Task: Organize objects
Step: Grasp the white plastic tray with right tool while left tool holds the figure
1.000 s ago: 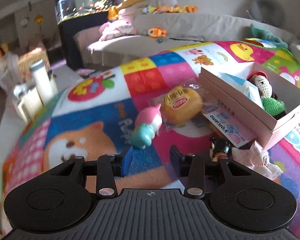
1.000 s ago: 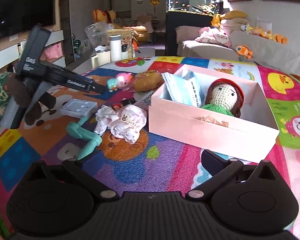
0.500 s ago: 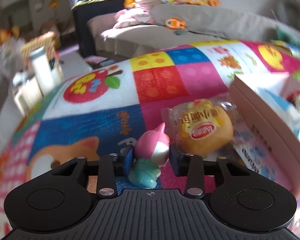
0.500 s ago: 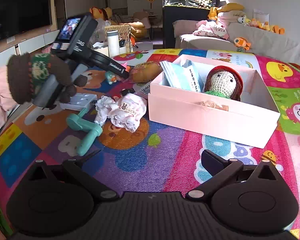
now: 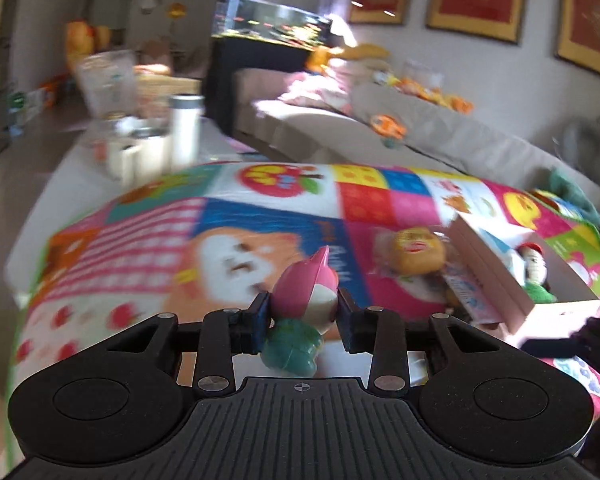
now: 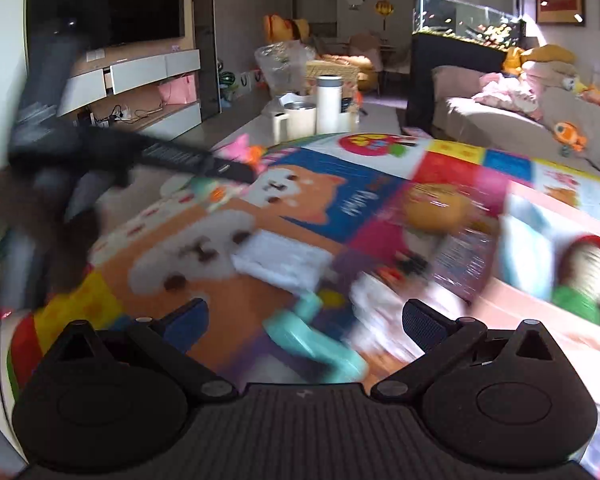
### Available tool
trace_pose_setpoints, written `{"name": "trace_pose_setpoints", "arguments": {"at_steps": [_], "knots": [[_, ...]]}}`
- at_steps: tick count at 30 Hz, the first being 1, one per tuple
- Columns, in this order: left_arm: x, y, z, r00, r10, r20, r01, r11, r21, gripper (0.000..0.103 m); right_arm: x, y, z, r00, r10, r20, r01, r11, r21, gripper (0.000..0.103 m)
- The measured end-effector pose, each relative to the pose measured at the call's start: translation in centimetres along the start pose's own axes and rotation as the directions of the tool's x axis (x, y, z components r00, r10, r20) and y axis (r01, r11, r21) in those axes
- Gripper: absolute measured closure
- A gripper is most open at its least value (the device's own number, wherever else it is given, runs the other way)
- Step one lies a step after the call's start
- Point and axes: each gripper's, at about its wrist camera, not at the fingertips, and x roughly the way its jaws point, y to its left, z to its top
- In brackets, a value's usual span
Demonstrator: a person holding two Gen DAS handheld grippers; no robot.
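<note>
My left gripper (image 5: 303, 314) is shut on a pink, white and teal toy figure (image 5: 304, 300) and holds it above the colourful play mat (image 5: 148, 240). The same toy shows blurred in the right wrist view (image 6: 242, 150), at the tip of the left gripper (image 6: 236, 170). My right gripper (image 6: 305, 322) is open and empty, low over a teal plastic tool (image 6: 320, 344) and a white frilly cloth (image 6: 380, 300). The pink box (image 5: 496, 272) at the right holds a crocheted doll (image 5: 534, 264) and a blue packet (image 6: 528, 248).
A wrapped bun (image 5: 418, 250) and a printed packet (image 5: 466, 292) lie beside the box. A white flat case (image 6: 284, 260) lies on the mat. A white bottle (image 5: 186, 134) and cups stand past the mat's far edge. A sofa (image 5: 400, 136) with toys is behind.
My left gripper closed on the toy figure and lifted it off the mat, swinging left. My right gripper moved forward and left toward the teal tool; its view is blurred.
</note>
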Motion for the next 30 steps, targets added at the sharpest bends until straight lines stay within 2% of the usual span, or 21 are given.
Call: {"name": "trace_pose_setpoints", "arguments": {"at_steps": [2,5,9,11,16,18,19,21,22,23,26,30], "knots": [[-1.2,1.4,-0.6,0.999,0.038,0.018,-0.037,0.999,-0.036,0.064,2.2,1.2,1.4,0.999,-0.025,-0.027,0.026,0.999,0.041,0.000],[-2.1,3.3,-1.2,0.999,0.033,0.025,-0.030,0.994,-0.102,0.064,5.2,2.6,2.7,0.996,-0.064,-0.068,0.071,0.992,0.101,0.000],[-2.2,4.5,-2.0,0.999,0.016,0.029,-0.012,0.989,-0.147,0.064,8.8,4.3,3.4,0.979,-0.189,-0.072,0.191,0.981,0.017,0.003],[-2.1,4.8,-2.4,0.999,0.009,0.031,-0.004,0.987,-0.160,0.064,9.8,4.4,3.6,0.974,-0.210,-0.079,0.209,0.978,-0.024,0.010],[-0.9,5.0,-3.0,0.999,-0.023,0.026,0.028,0.980,-0.195,0.064,8.6,5.8,3.6,0.990,-0.143,0.007,0.142,0.979,-0.148,0.020],[-0.4,4.7,-2.8,0.999,-0.031,0.031,0.036,0.977,-0.209,0.064,9.1,6.0,4.1,0.993,-0.122,0.009,0.122,0.981,-0.148,0.022],[-0.3,4.6,-2.6,0.999,-0.030,0.039,0.037,0.976,-0.215,0.064,9.7,6.0,4.6,0.993,-0.118,0.006,0.118,0.985,-0.129,0.026],[-0.6,4.6,-2.2,0.998,-0.022,0.058,0.035,0.975,-0.221,0.064,11.0,5.4,5.3,0.995,-0.101,-0.020,0.099,0.991,-0.085,0.043],[-0.8,4.6,-2.0,0.998,-0.020,0.064,0.033,0.975,-0.219,0.064,11.6,5.1,5.5,0.995,-0.086,-0.045,0.083,0.994,-0.073,0.057],[-1.0,4.7,-2.0,0.998,-0.017,0.066,0.030,0.976,-0.215,0.064,11.9,4.9,5.5,0.995,-0.065,-0.074,0.059,0.995,-0.076,0.061],[-1.1,4.8,-2.1,0.999,-0.008,0.052,0.019,0.978,-0.208,0.064,10.3,5.6,3.9,0.996,-0.001,-0.086,-0.015,0.984,-0.180,0.061],[-0.9,4.7,-2.5,0.999,-0.024,0.029,0.030,0.974,-0.226,0.064,5.7,6.6,-0.5,0.997,0.009,-0.082,-0.041,0.919,-0.393,0.062]]}}
